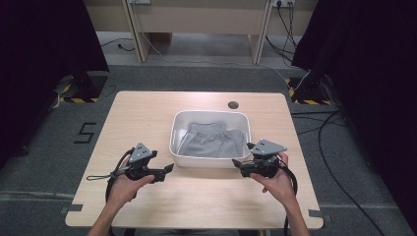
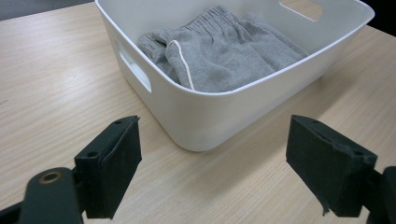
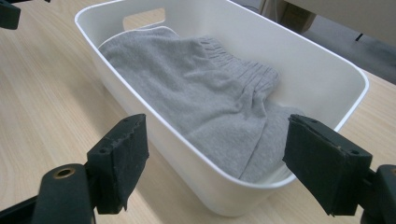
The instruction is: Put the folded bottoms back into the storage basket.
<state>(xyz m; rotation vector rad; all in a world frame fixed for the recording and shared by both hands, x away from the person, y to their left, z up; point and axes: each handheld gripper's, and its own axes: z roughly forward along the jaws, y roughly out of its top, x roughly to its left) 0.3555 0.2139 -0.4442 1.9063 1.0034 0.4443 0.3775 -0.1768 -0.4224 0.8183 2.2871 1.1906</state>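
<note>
Nearest the camera in the high view, two forearms enter from the bottom edge. Each hand carries a gripper low over the bare front strip of the table (image 1: 196,196).

Left gripper (image 1: 168,168): near the tub's front-left corner, tips pointing toward the tub. Jaws stand wide apart and hold nothing; in the left gripper view the tub corner sits in the gap between the pads (image 2: 116,163), apart from both.

Right gripper (image 1: 236,162): just beside the tub's front-right corner, tips pointing inward. Jaws likewise wide and empty; in the right gripper view the near wall and part of the cloth lie between them. No contact seen.

Judgement: the mirrored placement, one gripper at each front corner with both spread, reads as a ready stance for reaching over the rim to the cloth, or for taking the tub by its sides. Which is meant cannot be told.

White tub (image 1: 206,161): rectangular plastic, rounded corners, a cut-out handle slot in each end wall. It stands flat at mid-table.

Grey garment (image 1: 211,140): lies inside the tub and covers most of its floor. Soft sweat-type knit, loosely folded, with a ribbed elastic waistband bunched toward the far wall and a thin white piping line along one seam (image 2: 184,60). It sits below the rim; nothing overhangs.

Beyond the tub: a small dark round cap (image 1: 233,104) near the table's far edge.
</note>
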